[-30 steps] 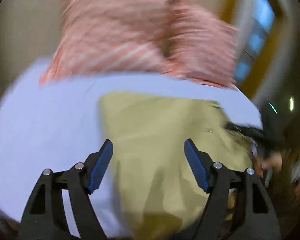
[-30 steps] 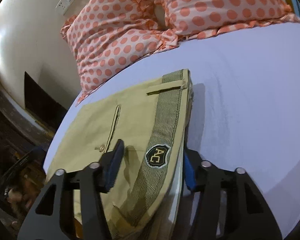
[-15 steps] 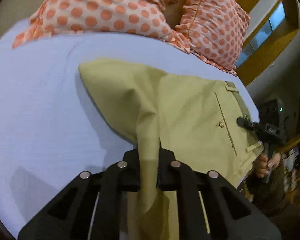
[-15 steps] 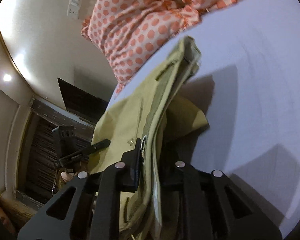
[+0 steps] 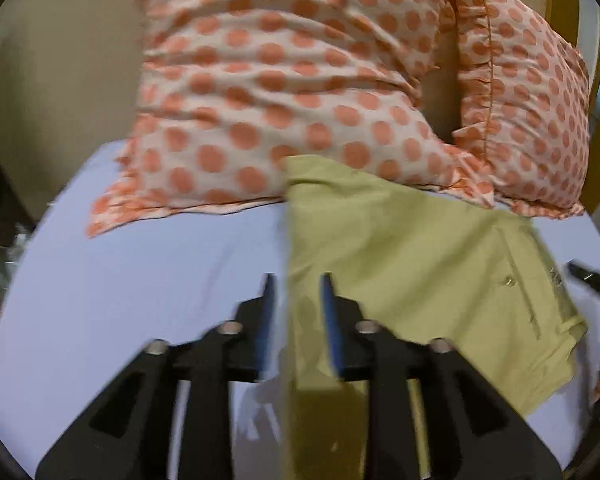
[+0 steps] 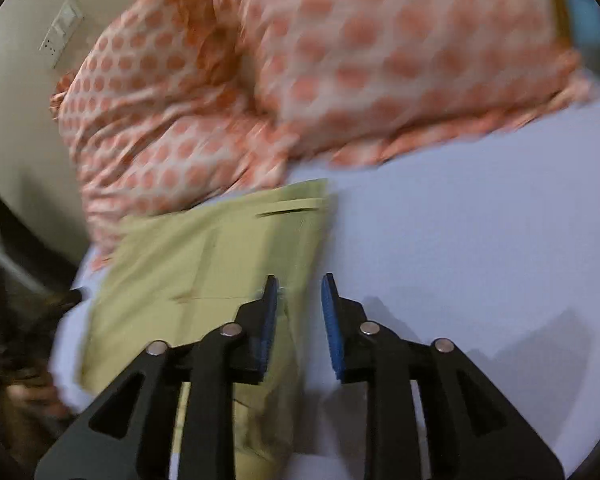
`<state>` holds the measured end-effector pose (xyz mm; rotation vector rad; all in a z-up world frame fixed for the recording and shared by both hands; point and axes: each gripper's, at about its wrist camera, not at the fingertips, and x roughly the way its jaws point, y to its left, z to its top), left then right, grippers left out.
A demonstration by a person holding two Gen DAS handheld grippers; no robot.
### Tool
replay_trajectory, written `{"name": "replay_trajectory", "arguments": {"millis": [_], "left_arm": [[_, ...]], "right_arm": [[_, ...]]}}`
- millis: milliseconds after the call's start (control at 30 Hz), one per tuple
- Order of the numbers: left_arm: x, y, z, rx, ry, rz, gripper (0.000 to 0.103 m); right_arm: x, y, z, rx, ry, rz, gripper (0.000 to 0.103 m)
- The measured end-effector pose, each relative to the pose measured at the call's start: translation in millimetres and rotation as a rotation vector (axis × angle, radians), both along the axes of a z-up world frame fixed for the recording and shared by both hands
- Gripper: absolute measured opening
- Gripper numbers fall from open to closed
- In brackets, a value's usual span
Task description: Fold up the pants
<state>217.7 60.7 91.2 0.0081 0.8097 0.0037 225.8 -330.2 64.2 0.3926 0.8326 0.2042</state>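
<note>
Pants (image 5: pixel 412 264): olive-yellow, folded into a flat rectangle.
Pose: buttoned back pocket facing up.
Place: on the bed's sheet, far edge at 12 o'clock touching pillows.

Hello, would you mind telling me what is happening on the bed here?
A person with a gripper in each hand is folding olive-green pants on a pale blue sheet, just in front of two polka-dot pillows. The pants lie flat in a folded stack. The left gripper hovers open over their near edge, and the right gripper is open too, gripping nothing.
</note>
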Motion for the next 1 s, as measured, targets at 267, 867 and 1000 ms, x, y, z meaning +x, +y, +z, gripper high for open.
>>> {"name": "replay_trajectory", "arguments": {"millis": [267, 867, 1000], "left_arm": [[-139.8, -22.0, 3.2, 0.111, -0.032, -0.031, 0.101], [-147.2, -41.5, -63.9, 0.007, 0.107, -0.050, 0.101], [-148.6, -41.6, -64.3, 0.003, 0.095, -0.043, 0.101]], "right_arm": [[-129.0, 64.8, 17.6, -0.183, -0.126, 0.084, 0.102], [-139.9, 145.1, -36.2, -0.393, 0.001, 0.060, 0.102], [-139.7, 145.5, -36.4, -0.394, 0.000, 0.051, 0.102]]}}
